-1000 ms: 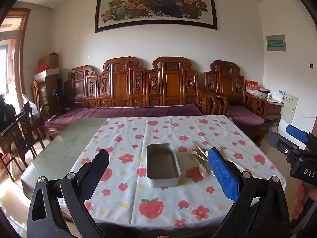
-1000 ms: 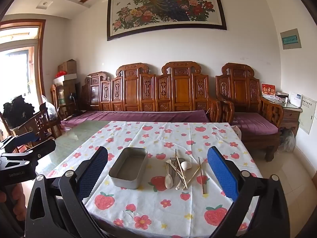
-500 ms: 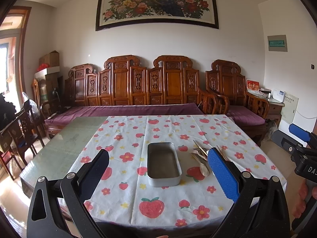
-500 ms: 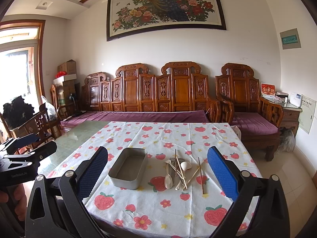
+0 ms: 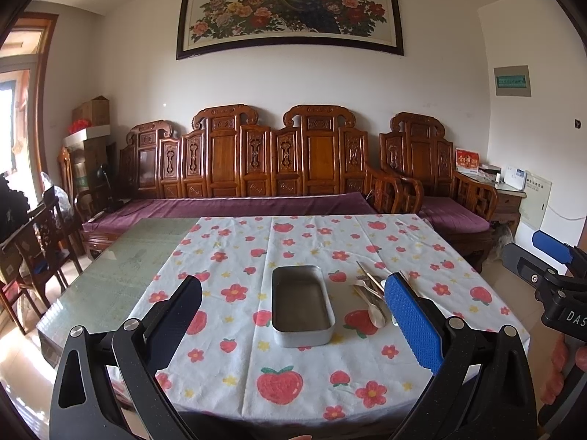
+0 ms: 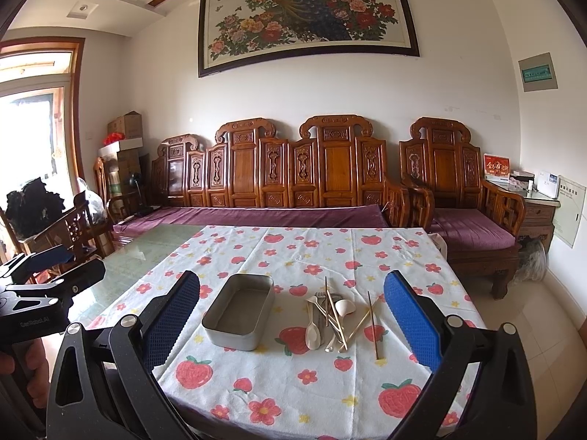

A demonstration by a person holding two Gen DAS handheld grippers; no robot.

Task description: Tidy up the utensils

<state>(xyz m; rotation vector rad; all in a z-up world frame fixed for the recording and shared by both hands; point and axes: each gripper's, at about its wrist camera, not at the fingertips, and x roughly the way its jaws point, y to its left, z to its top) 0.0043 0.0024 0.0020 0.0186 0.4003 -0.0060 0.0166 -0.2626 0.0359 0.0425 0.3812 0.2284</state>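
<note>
The carved wooden sofa (image 6: pixel 279 176), with its purple seat cushion, stands behind the bench (image 5: pixel 121 278), whose glass-topped left part lies bare. A white cloth (image 6: pixel 293 366) printed with strawberries and flowers covers the rest of the bench, its weave slightly creased. At the middle of the cloth sits the rectangular metal tin (image 6: pixel 240 310), dull grey with rounded corners and nothing inside it.

The left hand-held gripper (image 5: pixel 293 315) hangs above the near edge of the bench in front of the tin, its fingers spread wide with nothing between them; one blue ribbed pad (image 5: pixel 412 322) faces inward and hides part of the utensils in the left wrist view. The right hand-held gripper (image 6: pixel 291 315) is likewise wide apart and holds nothing, in front of the tin and a little to its right.

Just right of the tin lies the loose pile of utensils (image 6: pixel 335 317): pale spoons (image 6: pixel 313 332), crossed over by thin golden chopsticks (image 6: pixel 335 311). A metal fork seems to lie under them, though it is hard to make out. One dark chopstick (image 6: pixel 373 324) lies apart, further right of the tin.
</note>
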